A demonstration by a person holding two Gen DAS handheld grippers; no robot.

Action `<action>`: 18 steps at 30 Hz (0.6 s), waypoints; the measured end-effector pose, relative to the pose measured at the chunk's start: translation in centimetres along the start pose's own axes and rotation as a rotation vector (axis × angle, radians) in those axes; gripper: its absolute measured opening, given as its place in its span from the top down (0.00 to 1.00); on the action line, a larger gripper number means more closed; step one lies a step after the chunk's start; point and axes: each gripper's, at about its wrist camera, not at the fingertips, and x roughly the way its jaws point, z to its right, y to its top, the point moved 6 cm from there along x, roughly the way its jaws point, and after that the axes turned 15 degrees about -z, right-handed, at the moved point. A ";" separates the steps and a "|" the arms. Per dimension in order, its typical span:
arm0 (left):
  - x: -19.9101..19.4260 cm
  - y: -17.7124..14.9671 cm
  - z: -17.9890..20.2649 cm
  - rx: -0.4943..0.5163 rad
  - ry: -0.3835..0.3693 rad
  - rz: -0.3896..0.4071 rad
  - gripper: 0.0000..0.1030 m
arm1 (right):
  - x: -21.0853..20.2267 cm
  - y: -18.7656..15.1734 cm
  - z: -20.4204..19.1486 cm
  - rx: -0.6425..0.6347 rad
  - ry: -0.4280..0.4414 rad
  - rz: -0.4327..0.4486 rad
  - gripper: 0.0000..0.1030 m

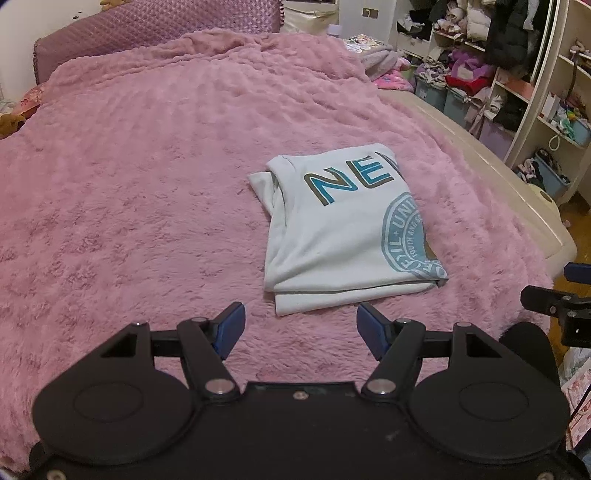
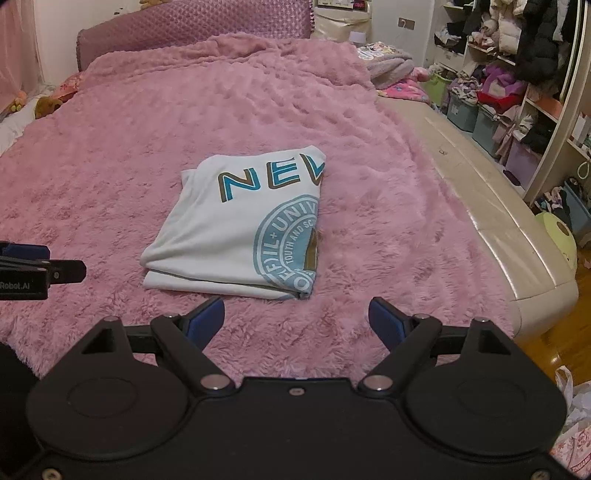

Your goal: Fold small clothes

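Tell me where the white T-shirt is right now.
The folded white T-shirt lies on the pink fluffy blanket, just ahead of both open grippers: centre-left in the right wrist view, centre-right in the left wrist view, nearer the bed's right edge.

Ahead of the left gripper (image 1: pixel 300 325) and the right gripper (image 2: pixel 296 321), both with jaws apart and empty, the only thing on the pink blanket (image 1: pixel 129 184) is the folded shirt (image 1: pixel 343 236), just beyond the fingertips. Left of it and beyond it the blanket lies bare up to the headboard (image 1: pixel 155 26). Right of the grippers the bed edge (image 2: pixel 498 229) drops toward crowded shelves (image 2: pixel 535 92) and bins (image 2: pixel 461 109).
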 end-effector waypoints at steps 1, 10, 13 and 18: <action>-0.1 0.0 -0.1 -0.005 0.002 0.002 0.34 | 0.0 -0.1 -0.1 -0.003 0.003 0.001 0.20; -0.1 0.1 0.4 0.022 0.013 0.029 0.33 | -0.1 -0.3 -0.1 -0.009 0.004 0.004 0.20; 0.0 0.1 0.9 0.058 0.057 0.033 0.33 | 0.0 -0.4 -0.2 -0.007 0.005 0.000 0.20; 0.2 0.1 1.1 0.061 0.029 0.030 0.33 | 0.1 -0.5 -0.4 -0.007 0.011 -0.003 0.20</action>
